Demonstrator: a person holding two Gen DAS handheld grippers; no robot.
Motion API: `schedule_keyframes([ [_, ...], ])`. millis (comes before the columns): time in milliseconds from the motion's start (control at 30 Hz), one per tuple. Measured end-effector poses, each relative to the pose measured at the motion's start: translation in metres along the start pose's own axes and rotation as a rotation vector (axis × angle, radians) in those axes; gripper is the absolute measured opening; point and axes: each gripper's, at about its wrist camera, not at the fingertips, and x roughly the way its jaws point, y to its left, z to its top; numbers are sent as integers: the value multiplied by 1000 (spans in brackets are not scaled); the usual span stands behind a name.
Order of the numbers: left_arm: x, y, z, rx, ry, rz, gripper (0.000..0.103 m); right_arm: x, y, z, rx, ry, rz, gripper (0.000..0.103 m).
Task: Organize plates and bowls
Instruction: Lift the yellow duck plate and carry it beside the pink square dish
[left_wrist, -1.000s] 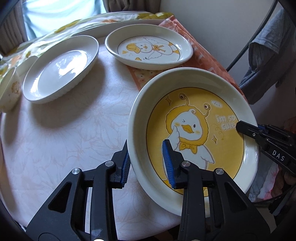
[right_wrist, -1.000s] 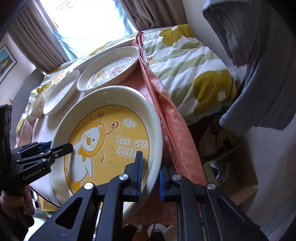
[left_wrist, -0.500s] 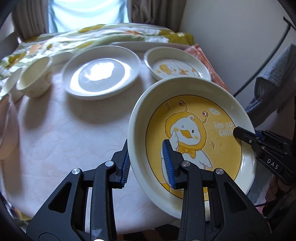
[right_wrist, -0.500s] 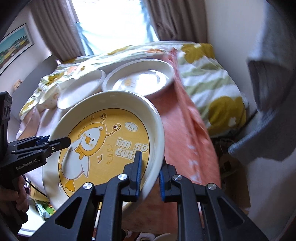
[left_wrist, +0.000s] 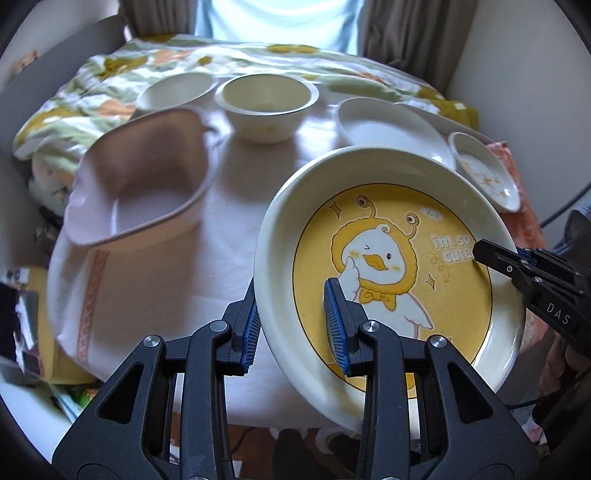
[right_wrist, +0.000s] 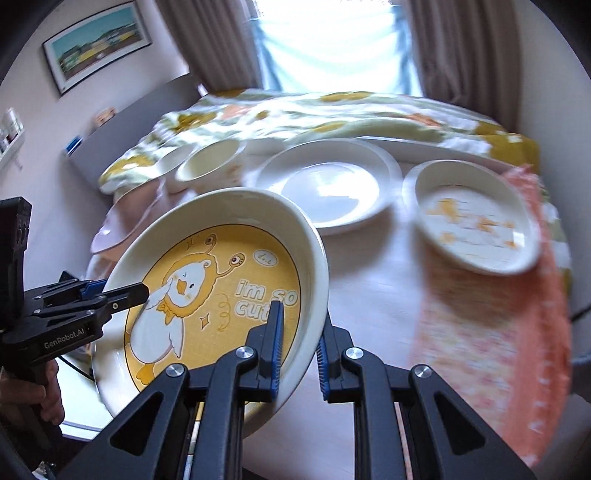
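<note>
Left wrist view: the left gripper (left_wrist: 293, 326) is clamping the near-left rim of the yellow duck plate (left_wrist: 388, 266), one finger inside the well, one outside, the plate tilting above the counter (left_wrist: 229, 240). Right wrist view: the right gripper (right_wrist: 297, 345) is gripping the opposite rim of the duck plate (right_wrist: 207, 291), fingers (right_wrist: 275, 332) straddling the wall; the white plate (right_wrist: 328, 188) is lying beyond.

Daylight came from the window (right_wrist: 332, 40) behind the table (left_wrist: 229, 229), blown out white. Room was fairly bright, with soft shadows under the bowl (left_wrist: 266, 107). Glare sat on the white plate (right_wrist: 328, 188). Background was motion-blurred, worst on the orange cloth (right_wrist: 491, 332). Fisheye bent the edges, and corners were black.
</note>
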Motion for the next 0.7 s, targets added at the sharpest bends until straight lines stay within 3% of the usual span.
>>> schedule_keyframes([
  [300,27,57,-3,-15,3,-21,30,55,43,2,-32,48,-3,15],
  [700,39,53,-7,49,15,-52,30,64,44,-6,-6,65,-44,15],
])
